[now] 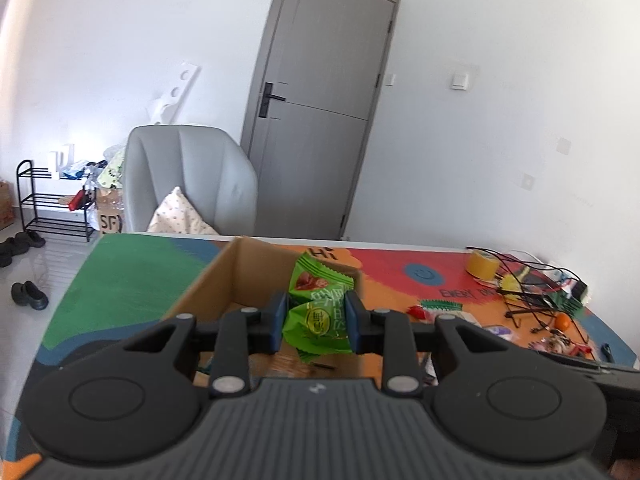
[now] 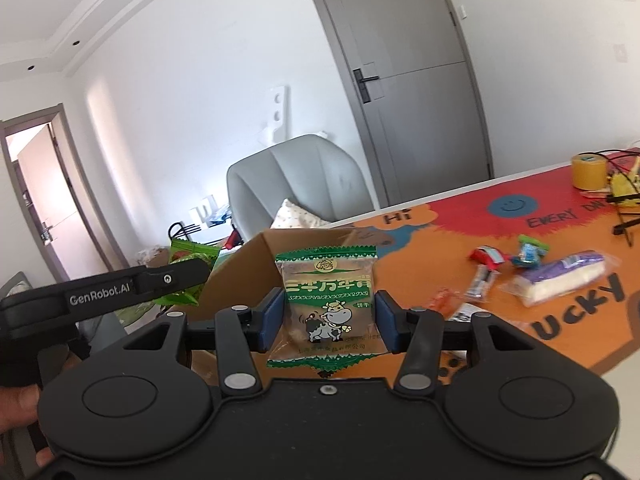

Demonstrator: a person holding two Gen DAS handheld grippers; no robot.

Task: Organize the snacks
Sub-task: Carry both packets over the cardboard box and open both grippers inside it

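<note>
Right wrist: right hand-held gripper [image 2: 329, 322] pinches cow biscuit packet [image 2: 327, 304] upright; left hand-held gripper [image 1: 316, 322] clamps green packet [image 1: 318, 312].

box [image 1: 224, 280] top: open | right of it: snacks [image 2: 560, 276], tape roll [image 2: 588, 172], cables [image 1: 532, 292]

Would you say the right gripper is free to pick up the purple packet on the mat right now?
Probably not: the right gripper is shut on the cow biscuit packet. The purple packet lies unobstructed.

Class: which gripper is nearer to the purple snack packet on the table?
Right. The right gripper holds a cow packet just left of the purple packet; the left gripper is farther left.
</note>
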